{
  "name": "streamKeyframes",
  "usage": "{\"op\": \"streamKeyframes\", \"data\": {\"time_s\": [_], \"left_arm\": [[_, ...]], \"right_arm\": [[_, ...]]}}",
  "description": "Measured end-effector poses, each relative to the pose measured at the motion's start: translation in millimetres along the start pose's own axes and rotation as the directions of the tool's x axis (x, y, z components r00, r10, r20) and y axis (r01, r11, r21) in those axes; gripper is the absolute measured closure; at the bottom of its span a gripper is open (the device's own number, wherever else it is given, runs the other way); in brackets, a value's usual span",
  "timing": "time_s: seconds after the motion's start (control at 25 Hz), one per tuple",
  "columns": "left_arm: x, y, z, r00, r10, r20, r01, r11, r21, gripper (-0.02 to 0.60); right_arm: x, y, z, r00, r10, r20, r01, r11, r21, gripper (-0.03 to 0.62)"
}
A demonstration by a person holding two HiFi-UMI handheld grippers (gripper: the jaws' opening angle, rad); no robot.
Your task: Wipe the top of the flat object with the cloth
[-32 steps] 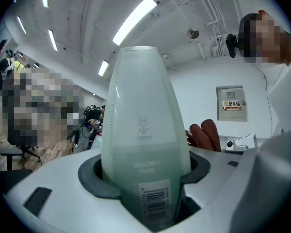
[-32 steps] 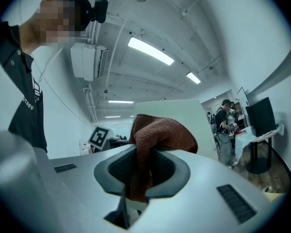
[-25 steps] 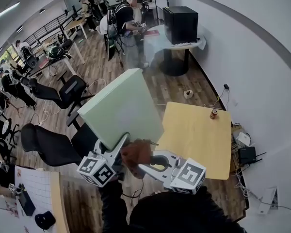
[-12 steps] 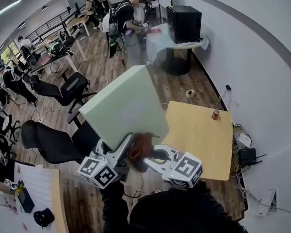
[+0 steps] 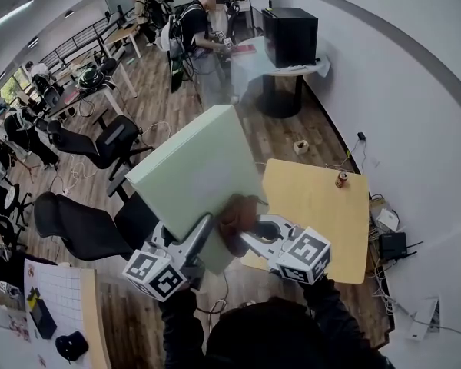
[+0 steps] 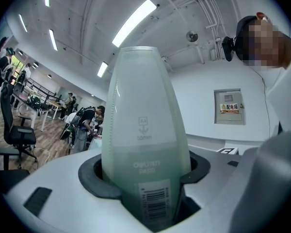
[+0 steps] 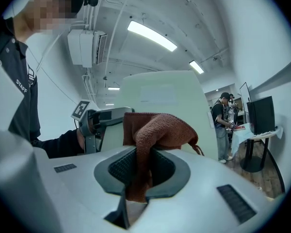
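The left gripper (image 5: 202, 234) is clamped on the lower edge of a tilted pale green folder (image 5: 190, 167), while the right gripper (image 5: 246, 235) pinches a brown cloth (image 5: 237, 212) on its face.

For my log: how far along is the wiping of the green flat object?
Done: left gripper clamps the pale green flat object, right gripper grips the brown cloth. In hand: cloth against the face's near corner. Left: the rest of the face; what's already wiped doesn't show.
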State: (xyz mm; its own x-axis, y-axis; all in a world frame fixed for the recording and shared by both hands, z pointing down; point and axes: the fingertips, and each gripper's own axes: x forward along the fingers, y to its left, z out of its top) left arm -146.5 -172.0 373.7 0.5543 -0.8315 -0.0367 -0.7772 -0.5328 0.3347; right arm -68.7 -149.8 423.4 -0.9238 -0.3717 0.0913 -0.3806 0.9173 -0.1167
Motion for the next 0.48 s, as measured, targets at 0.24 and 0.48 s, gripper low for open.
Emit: {"op": "streamKeyframes", "data": {"time_s": [0.24, 0.48], "left_arm": [[-2.1, -5.0, -1.0, 1.0, -0.017, -0.012, 0.017, 1.0, 0.012, 0.262], [-2.4, -10.5, -5.2, 0.999, -0.032, -0.024, 0.033, 0.999, 0.024, 0.262]], "right_arm": [[-11.3, -28.9, -6.4, 0.997, -0.073, -0.007, 0.073, 0.997, 0.023, 0.525], [-22.3, -56.8, -13.6, 0.991, -0.133, -0.016, 0.133, 0.99, 0.04, 0.525]]}}
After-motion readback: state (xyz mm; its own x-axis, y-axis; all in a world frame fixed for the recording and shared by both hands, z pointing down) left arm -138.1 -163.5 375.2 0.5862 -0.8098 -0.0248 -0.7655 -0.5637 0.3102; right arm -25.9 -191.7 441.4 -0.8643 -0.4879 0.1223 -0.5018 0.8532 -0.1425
